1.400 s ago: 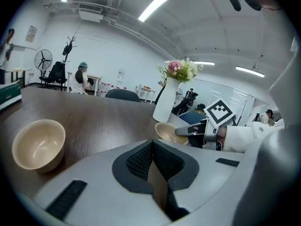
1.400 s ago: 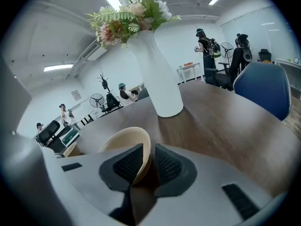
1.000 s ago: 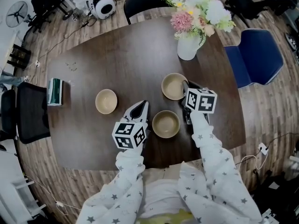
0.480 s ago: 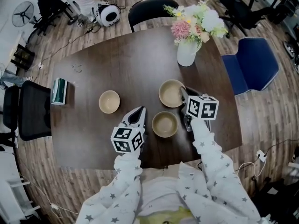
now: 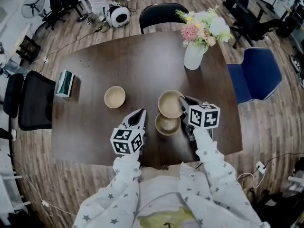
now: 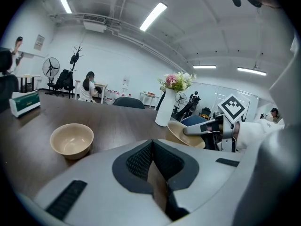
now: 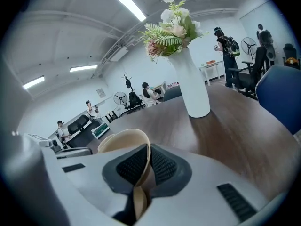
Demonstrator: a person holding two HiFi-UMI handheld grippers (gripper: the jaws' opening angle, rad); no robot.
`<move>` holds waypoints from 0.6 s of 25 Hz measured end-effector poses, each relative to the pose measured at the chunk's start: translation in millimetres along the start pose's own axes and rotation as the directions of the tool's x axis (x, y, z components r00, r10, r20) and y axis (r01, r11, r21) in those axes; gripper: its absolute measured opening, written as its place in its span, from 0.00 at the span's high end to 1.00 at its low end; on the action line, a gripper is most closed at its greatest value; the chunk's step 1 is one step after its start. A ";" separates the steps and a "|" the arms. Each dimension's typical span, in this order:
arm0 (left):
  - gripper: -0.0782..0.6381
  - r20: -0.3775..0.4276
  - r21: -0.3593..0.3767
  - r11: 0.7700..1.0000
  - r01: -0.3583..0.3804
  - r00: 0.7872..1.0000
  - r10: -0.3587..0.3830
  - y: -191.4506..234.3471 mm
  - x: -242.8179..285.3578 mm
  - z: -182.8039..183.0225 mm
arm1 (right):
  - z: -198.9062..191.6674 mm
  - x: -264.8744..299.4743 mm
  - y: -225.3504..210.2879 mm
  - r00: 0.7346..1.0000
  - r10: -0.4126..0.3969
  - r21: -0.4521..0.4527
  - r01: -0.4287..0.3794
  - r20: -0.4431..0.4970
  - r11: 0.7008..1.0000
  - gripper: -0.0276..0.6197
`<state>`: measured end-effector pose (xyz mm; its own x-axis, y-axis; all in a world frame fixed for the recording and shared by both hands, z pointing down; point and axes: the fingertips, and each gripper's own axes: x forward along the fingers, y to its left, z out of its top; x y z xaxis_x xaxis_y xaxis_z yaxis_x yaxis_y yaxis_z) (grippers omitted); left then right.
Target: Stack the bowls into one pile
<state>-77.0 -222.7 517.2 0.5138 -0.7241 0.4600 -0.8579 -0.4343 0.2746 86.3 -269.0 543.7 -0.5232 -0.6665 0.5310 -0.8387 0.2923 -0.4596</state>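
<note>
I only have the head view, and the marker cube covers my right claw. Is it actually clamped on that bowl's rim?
Observer: Yes. The right gripper view shows the right claw shut on the held bowl, with the bowl's wall pinched in it.
Operator: Is the bowl level?
Observer: No. In the left gripper view it hangs from the claw clearly tilted.
Operator: And my left claw, anything in it?
Observer: Nothing. The left gripper view shows the left claw shut and empty.
</note>
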 end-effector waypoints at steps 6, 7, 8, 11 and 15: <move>0.85 0.003 -0.013 1.000 -0.006 1.000 0.006 -2.5 -11.1 -7.5 | -16.7 -7.0 15.9 1.000 0.013 -0.053 -0.014 -0.028 0.998 0.90; 0.85 0.002 -0.014 1.000 -0.006 1.000 0.006 -3.5 -11.9 -9.1 | -19.6 -7.8 17.3 0.999 0.013 -0.062 -0.015 -0.032 0.998 0.90; 0.85 0.001 -0.016 1.000 -0.006 1.000 0.006 -4.6 -12.7 -10.9 | -22.7 -8.4 18.9 0.999 0.015 -0.069 -0.018 -0.038 0.997 0.90; 0.85 -0.009 -0.021 1.000 -0.003 1.000 0.003 -6.8 -15.9 -17.7 | -32.7 -8.7 23.9 0.998 0.018 -0.090 -0.023 -0.060 0.996 0.90; 0.85 -0.017 -0.026 1.000 -0.003 1.000 0.002 -6.6 -21.6 -25.0 | -43.8 -9.3 30.1 0.997 0.017 -0.112 -0.026 -0.080 0.993 0.90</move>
<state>-82.5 -190.9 526.6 0.5117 -0.7157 0.4753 -0.8591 -0.4184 0.2948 59.3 -224.0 556.1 -0.5479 -0.6041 0.5786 -0.8364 0.3845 -0.3906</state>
